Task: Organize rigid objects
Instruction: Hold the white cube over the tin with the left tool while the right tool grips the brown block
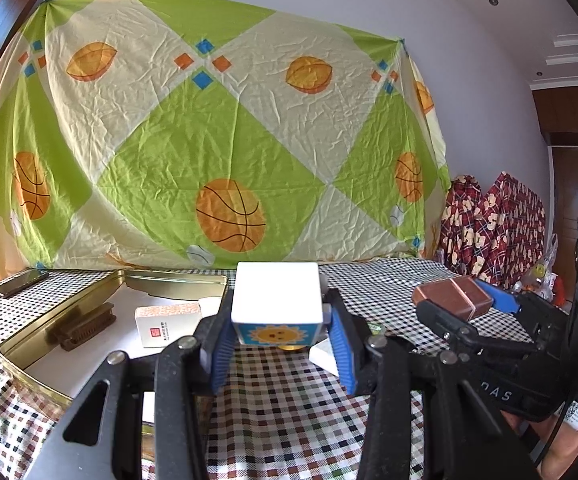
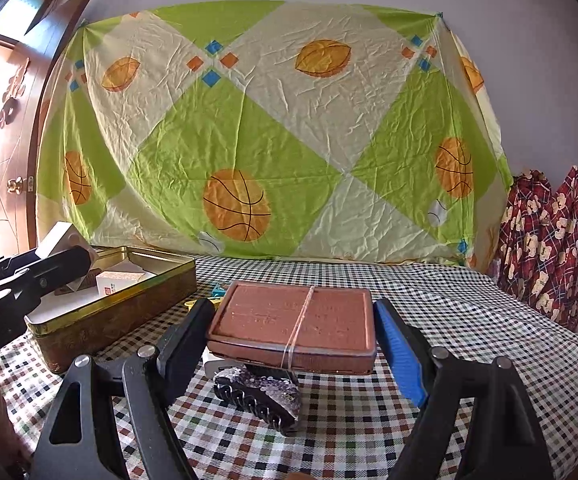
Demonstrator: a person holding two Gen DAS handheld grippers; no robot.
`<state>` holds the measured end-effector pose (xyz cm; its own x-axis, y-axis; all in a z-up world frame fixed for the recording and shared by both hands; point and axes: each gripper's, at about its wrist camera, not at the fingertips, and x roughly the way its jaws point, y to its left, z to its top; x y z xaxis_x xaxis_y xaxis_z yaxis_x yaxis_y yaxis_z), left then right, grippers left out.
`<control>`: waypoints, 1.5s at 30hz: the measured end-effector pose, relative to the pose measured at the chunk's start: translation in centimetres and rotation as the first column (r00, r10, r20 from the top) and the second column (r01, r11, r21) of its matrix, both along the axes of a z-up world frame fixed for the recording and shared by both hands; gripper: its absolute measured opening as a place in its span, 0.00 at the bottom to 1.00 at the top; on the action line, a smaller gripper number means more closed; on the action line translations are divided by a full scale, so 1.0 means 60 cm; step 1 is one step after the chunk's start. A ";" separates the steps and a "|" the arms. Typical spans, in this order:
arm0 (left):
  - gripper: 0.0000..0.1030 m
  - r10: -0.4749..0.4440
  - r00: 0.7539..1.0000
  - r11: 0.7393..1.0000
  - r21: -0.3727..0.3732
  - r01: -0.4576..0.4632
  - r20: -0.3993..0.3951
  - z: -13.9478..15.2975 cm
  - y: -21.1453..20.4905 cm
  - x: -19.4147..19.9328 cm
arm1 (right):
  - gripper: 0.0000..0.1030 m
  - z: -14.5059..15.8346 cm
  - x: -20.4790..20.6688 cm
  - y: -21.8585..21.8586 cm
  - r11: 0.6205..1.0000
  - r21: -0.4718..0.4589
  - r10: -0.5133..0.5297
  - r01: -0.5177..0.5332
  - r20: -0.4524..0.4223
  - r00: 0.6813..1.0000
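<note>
My left gripper (image 1: 279, 320) is shut on a white cube box (image 1: 277, 294) with a sun picture on its front, held above the checkered cloth beside the gold tin (image 1: 29, 344). My right gripper (image 2: 295, 320) is shut on a flat brown case (image 2: 295, 316) bound with a rubber band, held above the cloth. In the left wrist view the right gripper (image 1: 461, 300) and the brown case (image 1: 453, 296) show at the right. In the right wrist view the left gripper (image 2: 65, 258) with the white box (image 2: 59, 238) hangs over the tin (image 2: 129, 312).
The tin holds a brown comb (image 1: 83, 326) and a small white carton (image 1: 167, 322). A black beaded hair clip (image 2: 261, 398) and a white block lie under the brown case. A phone (image 1: 21, 282) lies at the table's far left. Red patterned bags (image 2: 557, 248) stand at the right.
</note>
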<state>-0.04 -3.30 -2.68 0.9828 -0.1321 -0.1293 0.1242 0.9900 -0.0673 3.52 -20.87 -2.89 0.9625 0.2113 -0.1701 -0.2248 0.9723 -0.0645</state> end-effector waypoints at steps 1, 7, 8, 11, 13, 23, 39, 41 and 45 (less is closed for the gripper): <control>0.41 0.004 1.000 1.000 -0.001 -0.004 0.000 0.000 0.003 -0.001 | 0.80 0.000 0.000 0.003 1.000 -0.001 0.003 -0.003 -0.002 1.000; 0.41 0.033 0.999 0.999 0.001 -0.033 0.000 0.000 0.019 -0.004 | 0.80 -0.001 0.000 0.021 1.000 -0.007 0.027 -0.027 -0.015 1.000; 0.41 0.037 0.999 0.999 0.001 -0.037 -0.003 0.000 0.023 -0.004 | 0.80 -0.002 0.000 0.026 0.999 -0.008 0.032 -0.032 -0.019 0.999; 0.41 0.056 0.998 0.998 0.003 -0.056 -0.005 -0.001 0.033 -0.005 | 0.80 -0.003 -0.002 0.041 0.999 -0.017 0.050 -0.050 -0.025 0.998; 0.41 0.069 0.998 0.998 -0.002 -0.069 -0.007 -0.001 0.042 -0.005 | 0.80 -0.003 -0.003 0.052 0.998 -0.024 0.060 -0.060 -0.026 0.998; 0.41 0.100 0.995 0.995 -0.025 -0.101 -0.015 -0.005 0.077 -0.008 | 0.79 -0.003 -0.010 0.095 0.993 -0.050 0.110 -0.111 -0.038 0.993; 0.41 0.136 0.990 0.989 -0.056 -0.137 -0.024 -0.013 0.119 -0.024 | 0.86 -0.022 -0.026 0.083 0.990 -0.065 0.113 -0.125 -0.161 0.980; 0.41 0.133 0.991 0.990 -0.051 -0.134 -0.024 -0.013 0.118 -0.028 | 0.87 -0.032 -0.025 0.079 0.989 -0.069 0.111 -0.127 -0.200 0.973; 0.41 0.133 0.991 0.990 -0.045 -0.134 -0.023 -0.015 0.116 -0.033 | 0.87 -0.050 -0.019 0.074 0.989 -0.074 0.106 -0.129 -0.256 0.961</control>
